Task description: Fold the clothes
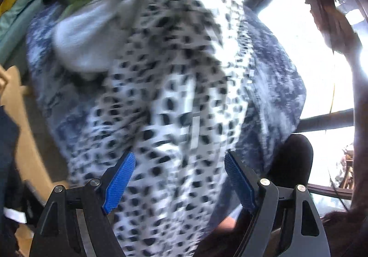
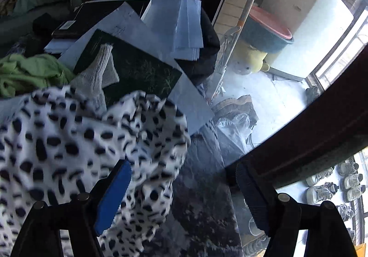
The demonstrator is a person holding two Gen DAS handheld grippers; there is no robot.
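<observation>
While motion-blurred in the left wrist view, white garment with black spots (image 1: 174, 96) seen spread over mottled blue-grey fabric surface (image 1: 276, 77), running 12 to 6 o'clock. Left gripper (image 1: 179, 178): fingers spread, nothing pinched. Right gripper (image 2: 184, 192): fingers spread, garment (image 2: 76, 153) bunched at 9 o'clock. Crumpled green cloth (image 2: 27, 73) and stacked white papers (image 2: 181, 24) noted beyond.
</observation>
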